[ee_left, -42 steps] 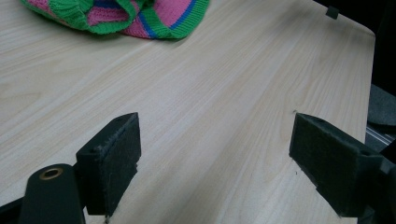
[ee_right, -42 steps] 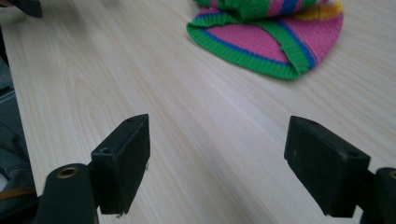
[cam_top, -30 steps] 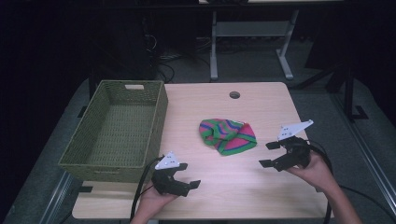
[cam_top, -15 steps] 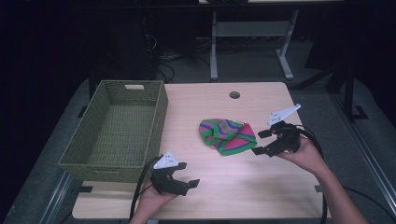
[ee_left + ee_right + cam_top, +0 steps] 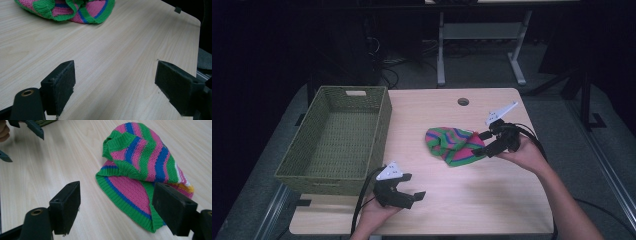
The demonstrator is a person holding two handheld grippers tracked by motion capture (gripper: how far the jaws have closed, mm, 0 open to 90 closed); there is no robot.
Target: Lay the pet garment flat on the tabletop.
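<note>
The striped knit hat (image 5: 452,146) lies ungrasped on the table (image 5: 472,200), right of the empty green basket (image 5: 337,137), with the right gripper (image 5: 484,143), jaws wide, at its edge, and the left gripper (image 5: 412,192), also wide, idle below the basket.

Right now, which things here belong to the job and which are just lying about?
In the job:
- striped knit garment, on the table
- right gripper, open at its edge
- left gripper, open over bare table
- probably the green woven basket

Lying about:
- desk frame and cables behind
</note>
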